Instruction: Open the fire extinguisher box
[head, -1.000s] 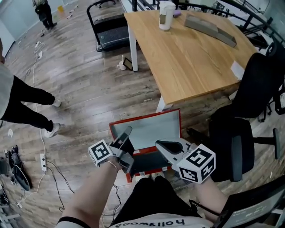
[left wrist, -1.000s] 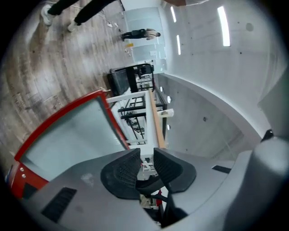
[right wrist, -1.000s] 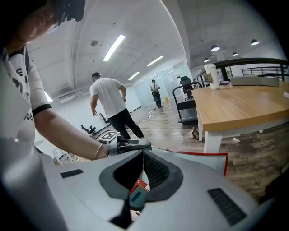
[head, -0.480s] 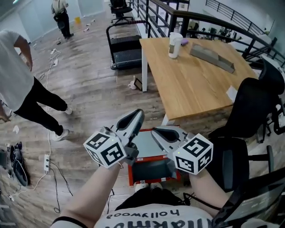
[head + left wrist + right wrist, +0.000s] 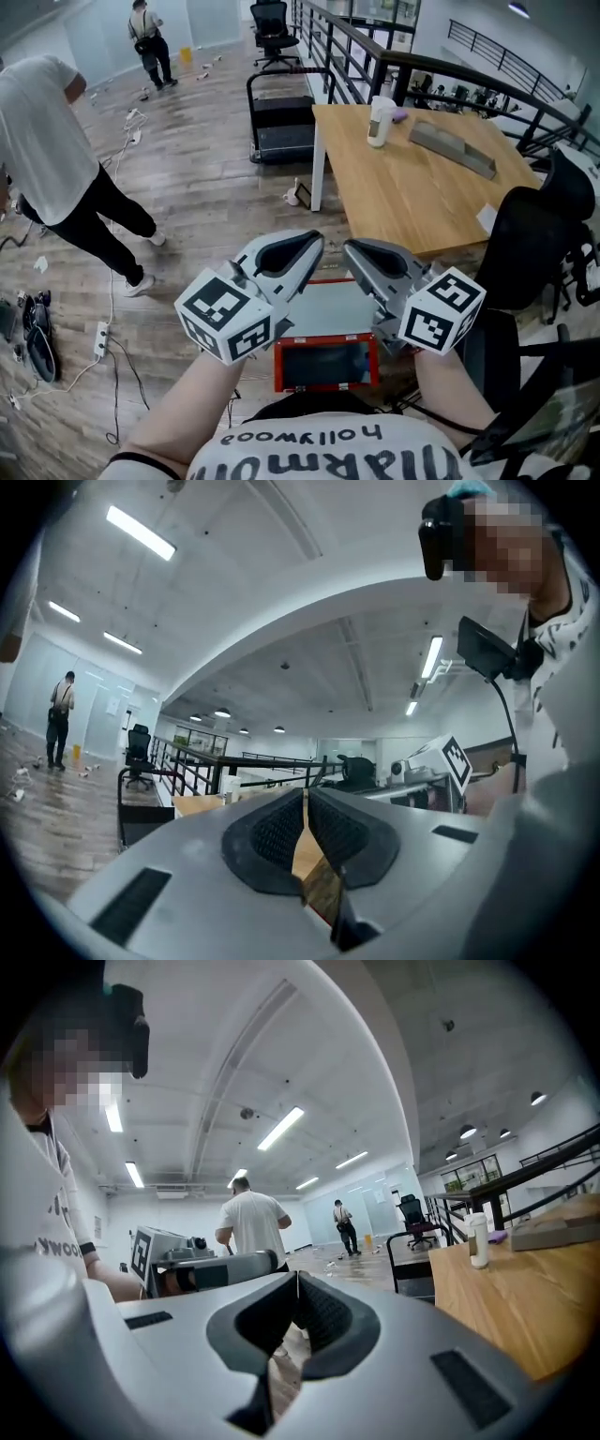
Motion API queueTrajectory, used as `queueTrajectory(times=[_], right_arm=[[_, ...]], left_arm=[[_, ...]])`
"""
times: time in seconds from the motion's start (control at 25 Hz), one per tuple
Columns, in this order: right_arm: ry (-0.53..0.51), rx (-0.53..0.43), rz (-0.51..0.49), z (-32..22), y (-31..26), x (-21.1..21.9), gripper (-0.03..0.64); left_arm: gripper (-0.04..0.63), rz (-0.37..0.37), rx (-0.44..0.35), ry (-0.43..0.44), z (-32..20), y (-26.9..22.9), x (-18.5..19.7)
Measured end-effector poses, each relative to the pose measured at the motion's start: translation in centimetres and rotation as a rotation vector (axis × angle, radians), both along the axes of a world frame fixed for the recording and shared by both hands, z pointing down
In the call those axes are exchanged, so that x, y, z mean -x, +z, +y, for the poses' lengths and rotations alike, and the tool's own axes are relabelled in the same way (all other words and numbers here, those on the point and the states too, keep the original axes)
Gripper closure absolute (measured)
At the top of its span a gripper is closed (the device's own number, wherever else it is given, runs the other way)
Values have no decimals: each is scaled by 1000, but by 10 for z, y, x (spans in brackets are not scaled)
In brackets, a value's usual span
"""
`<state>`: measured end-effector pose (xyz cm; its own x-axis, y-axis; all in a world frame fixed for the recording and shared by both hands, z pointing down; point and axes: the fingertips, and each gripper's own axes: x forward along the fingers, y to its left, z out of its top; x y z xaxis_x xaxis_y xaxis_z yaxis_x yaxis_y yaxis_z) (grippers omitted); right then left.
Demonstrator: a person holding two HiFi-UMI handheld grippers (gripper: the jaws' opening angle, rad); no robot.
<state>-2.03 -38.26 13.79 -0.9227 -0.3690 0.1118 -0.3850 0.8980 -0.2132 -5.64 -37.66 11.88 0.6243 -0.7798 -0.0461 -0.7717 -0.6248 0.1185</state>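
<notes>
The red fire extinguisher box (image 5: 324,363) lies on the wooden floor below me, a dark glass panel in its near red frame and a grey panel (image 5: 334,305) beyond it. Both grippers hang above the box, raised toward my head and apart from it. My left gripper (image 5: 311,246) is shut, its pads meeting at the tips with nothing between them, as the left gripper view (image 5: 306,803) also shows. My right gripper (image 5: 353,249) is shut and empty too, pads together in the right gripper view (image 5: 297,1290). The grippers' bodies hide part of the box.
A wooden table (image 5: 422,192) with a white cup (image 5: 379,122) stands to the right, a black office chair (image 5: 536,234) beside it. A treadmill (image 5: 281,127) is behind. A person in a white shirt (image 5: 52,141) stands at left, near cables and a power strip (image 5: 98,335).
Both grippers have risen from the box toward my head. The view has tilted up, showing more of the room. The person at left has come further into view.
</notes>
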Motion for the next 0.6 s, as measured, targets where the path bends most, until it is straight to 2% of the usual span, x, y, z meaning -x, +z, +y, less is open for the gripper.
queueTrajectory(times=[0.08,0.24,0.4,0.6], right_arm=[[6,-9,-15,4,-10,-7,606],[4,-17,-15,15,-14,-20,606],[-8,-18,-25,28,-18,-30,606],[8,-39,13,34,-15,-42,606]], left_arm=[[575,-15,-11,-4,6,-6,1],[575,36,-21,-10,15,-12,4],[575,33,-22,-4,28,-16,4],[575,136,8,-75,37,-12,20]])
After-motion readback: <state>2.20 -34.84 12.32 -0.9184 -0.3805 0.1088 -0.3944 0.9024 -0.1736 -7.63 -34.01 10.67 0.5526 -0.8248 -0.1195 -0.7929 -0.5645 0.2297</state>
